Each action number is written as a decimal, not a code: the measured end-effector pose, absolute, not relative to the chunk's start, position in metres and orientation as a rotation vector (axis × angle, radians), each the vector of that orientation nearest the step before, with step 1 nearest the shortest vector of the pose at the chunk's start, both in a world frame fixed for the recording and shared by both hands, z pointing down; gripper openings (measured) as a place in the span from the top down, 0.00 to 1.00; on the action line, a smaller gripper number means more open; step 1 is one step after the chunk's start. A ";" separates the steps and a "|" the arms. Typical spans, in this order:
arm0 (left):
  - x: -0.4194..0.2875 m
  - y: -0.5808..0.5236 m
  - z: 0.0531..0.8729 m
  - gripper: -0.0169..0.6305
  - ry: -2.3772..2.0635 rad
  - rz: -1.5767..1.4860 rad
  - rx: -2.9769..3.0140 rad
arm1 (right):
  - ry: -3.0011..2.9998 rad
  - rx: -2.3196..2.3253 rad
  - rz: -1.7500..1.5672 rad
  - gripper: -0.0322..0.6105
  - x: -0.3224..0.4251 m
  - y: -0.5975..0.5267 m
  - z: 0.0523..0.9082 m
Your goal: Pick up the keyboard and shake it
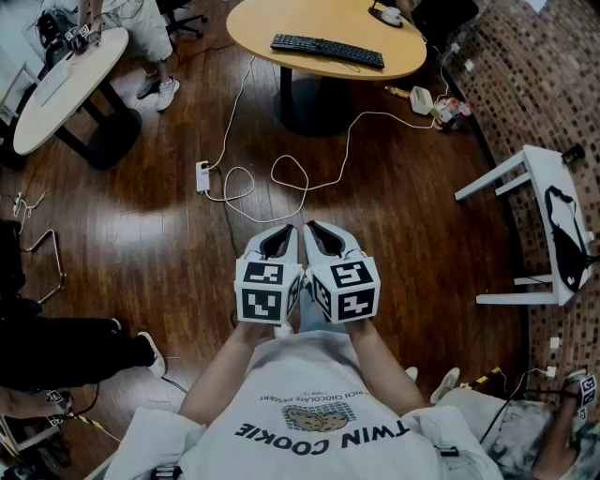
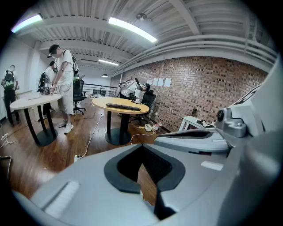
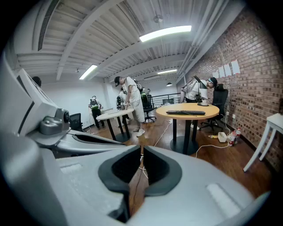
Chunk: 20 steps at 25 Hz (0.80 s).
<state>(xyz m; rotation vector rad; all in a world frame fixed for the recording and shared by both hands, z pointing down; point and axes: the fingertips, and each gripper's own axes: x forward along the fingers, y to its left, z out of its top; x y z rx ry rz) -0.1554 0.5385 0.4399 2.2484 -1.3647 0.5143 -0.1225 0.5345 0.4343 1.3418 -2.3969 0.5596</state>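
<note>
Head view, closest to me: I hold both grippers side by side in front of my chest, their marker cubes nearly touching. The left gripper (image 1: 279, 240) has its jaws together with nothing between them, and the left gripper view confirms it: only a sliver of floor shows through the gap between the pads. The right gripper (image 1: 326, 238) is the same, jaws pressed together and empty, with just floorboards and a strip of white cable visible past its tips in the right gripper view. Both point forward and somewhat down.

Beyond the grippers lies open wooden floor (image 1: 403, 216), crossed by a looping white cable (image 1: 291, 178) that runs from a power strip (image 1: 202, 175) towards the table ahead.

Further off stands the round yellow table (image 1: 272, 19), and on it lies the keyboard (image 1: 327, 51), flat near the edge that faces me, well apart from both grippers. A small object sits on the same table behind it, too small for me to name.

So I judge the task as not begun. Nothing has been picked up and the keyboard rests untouched. All of it is left: I have to close the gap to the table, open the jaws, take hold of the keyboard, probably one gripper at each end, lift it clear and shake it.
</note>
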 end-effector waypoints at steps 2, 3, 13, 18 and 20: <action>-0.149 0.515 0.443 0.96 -1.369 0.524 2.250 | -2.406 1.336 0.562 0.92 -0.118 0.511 0.437; -0.146 0.503 0.444 0.96 -1.373 0.527 2.251 | -2.409 1.334 0.561 0.92 -0.115 0.498 0.439; -0.108 0.365 0.443 0.96 -1.428 0.550 2.213 | -2.424 1.292 0.601 0.92 -0.065 0.358 0.443; -0.078 0.301 0.440 0.96 -1.435 0.567 2.233 | -2.425 1.270 0.579 0.92 -0.038 0.298 0.441; -0.069 0.280 0.435 0.96 -1.438 0.560 2.248 | -2.429 1.265 0.562 0.92 -0.031 0.279 0.437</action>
